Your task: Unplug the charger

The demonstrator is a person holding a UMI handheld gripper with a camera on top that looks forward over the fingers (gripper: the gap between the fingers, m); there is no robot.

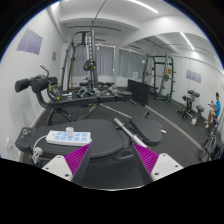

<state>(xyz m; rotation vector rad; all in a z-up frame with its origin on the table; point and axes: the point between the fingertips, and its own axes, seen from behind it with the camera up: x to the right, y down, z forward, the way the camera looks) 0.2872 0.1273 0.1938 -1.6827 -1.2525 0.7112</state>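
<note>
A white power strip (pixel 67 136) with bluish sockets lies on a black padded bench (pixel 105 145), just beyond my left finger. A white cable (pixel 39 151) runs off the strip's near end to the left. I cannot make out the charger on the strip. My gripper (pixel 112 160) is open with nothing between its fingers. Its magenta pads (pixel 76 158) stand wide apart over the bench's near part. The left finger's tip is a little short of the strip.
A grey bar-like object (pixel 126 129) lies on the bench ahead of the right finger. Gym machines (pixel 85 70) and a rack (pixel 160 75) stand behind. A person in blue (pixel 213 106) is far to the right.
</note>
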